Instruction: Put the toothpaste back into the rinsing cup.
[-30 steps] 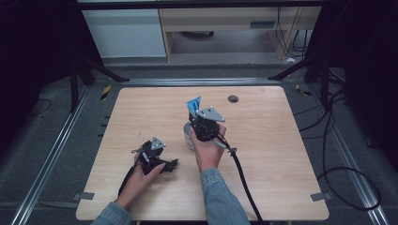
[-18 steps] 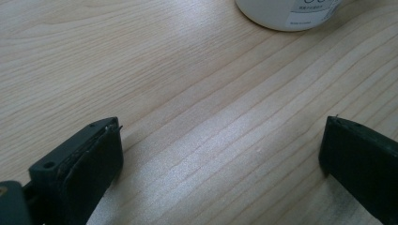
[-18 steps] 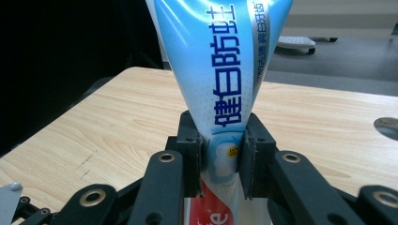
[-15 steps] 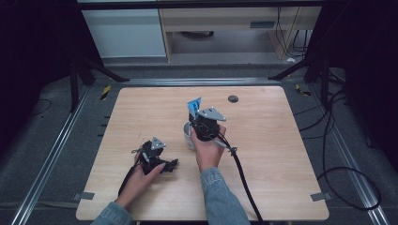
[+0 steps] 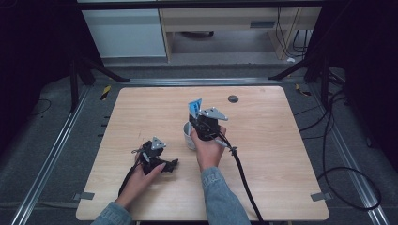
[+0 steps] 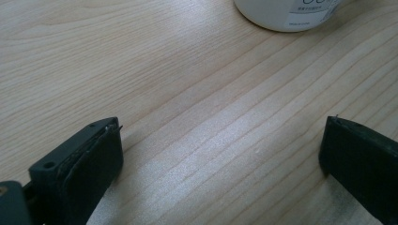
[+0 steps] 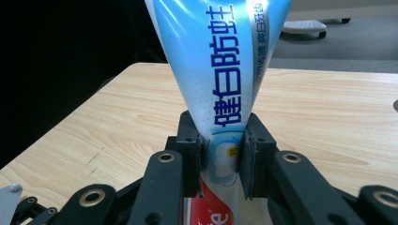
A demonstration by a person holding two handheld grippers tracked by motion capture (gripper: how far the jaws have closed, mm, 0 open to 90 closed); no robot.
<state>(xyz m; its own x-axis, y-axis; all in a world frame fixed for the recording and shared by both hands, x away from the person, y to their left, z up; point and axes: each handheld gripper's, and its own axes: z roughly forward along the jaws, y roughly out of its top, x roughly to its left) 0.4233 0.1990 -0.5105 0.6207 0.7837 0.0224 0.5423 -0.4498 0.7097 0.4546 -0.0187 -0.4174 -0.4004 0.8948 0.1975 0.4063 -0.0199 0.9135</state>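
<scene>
While clamped by the right gripper (image 7: 220, 159), toothpaste tube (image 7: 220, 70) above white cup (image 5: 188, 136).

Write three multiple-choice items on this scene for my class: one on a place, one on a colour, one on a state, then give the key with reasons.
1. Where does the white cup stand?
A. On the table's far right corner
B. On the table, just left of the right gripper
C. On the floor

2. What is the main colour of the toothpaste tube?
A. Light blue
B. Green
C. Black

3. How is the left gripper?
A. Shut on the cup
B. Shut on the tube
C. Open over bare wood

Key: 1 B, the high view shows the cup beside the right gripper near the middle of the table. 2 A, the right gripper view shows a pale blue tube with dark blue print. 3 C, its jaws stand wide apart with nothing between them.
</scene>
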